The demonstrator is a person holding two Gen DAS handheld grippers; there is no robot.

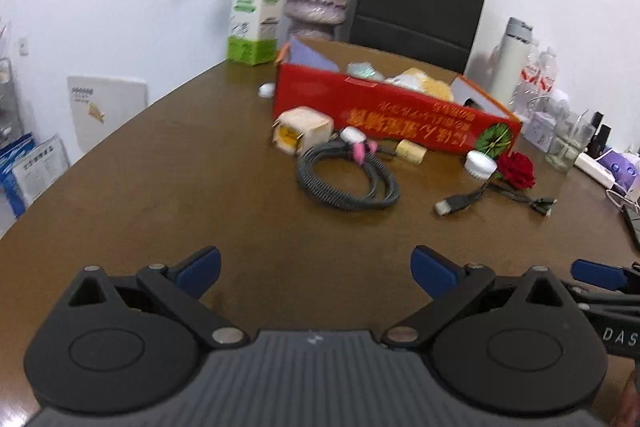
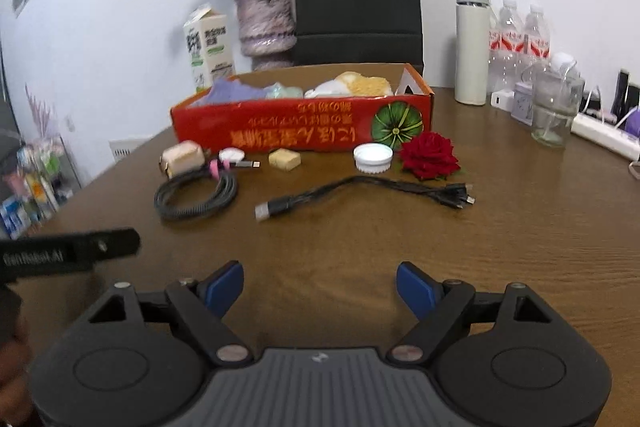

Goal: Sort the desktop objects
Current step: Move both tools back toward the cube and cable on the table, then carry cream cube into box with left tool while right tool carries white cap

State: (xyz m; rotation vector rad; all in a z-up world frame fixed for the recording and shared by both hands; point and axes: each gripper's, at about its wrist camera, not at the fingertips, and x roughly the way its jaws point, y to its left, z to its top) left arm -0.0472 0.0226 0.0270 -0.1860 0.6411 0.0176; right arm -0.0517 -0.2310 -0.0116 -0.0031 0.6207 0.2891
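A: Brown wood-grain desk (image 2: 500, 247). Both tools hover low over its near edge. Left hand-held gripper (image 1: 316, 273): blue fingertips (image 1: 202, 267) spread wide, nothing between them. Right hand-held gripper (image 2: 320, 287): likewise spread, empty.

B: Noted. Location of the items to sort?

A: All near the middle of the desk, well apart from both tools. Red cardboard box (image 2: 304, 131) lies lengthwise with its top open; soft purple, pale green, white and yellow items sit inside. In a row just in front of the box, left to right in the right wrist view: beige cube-shaped charger (image 2: 182, 157), small white round item (image 2: 232, 155), tan block (image 2: 284, 159), white ribbed lid (image 2: 373, 157), red rose (image 2: 430, 155).

B: Cables?

A: Two. Coiled grey cable (image 2: 196, 197) with a pink tie lies just in front of the charger. Black USB cable (image 2: 360, 193) stretches loosely from its plug, nearer the tools, to a bundle of small connectors below the rose.

B: Background?

A: Behind the box: milk carton (image 2: 208, 49), vase of dried flowers (image 2: 266, 23), black paper bag (image 2: 358, 11). At right: white flask (image 2: 472, 43), water bottles (image 2: 520, 39), glass jar (image 2: 556, 107), white power strip (image 2: 604, 135).
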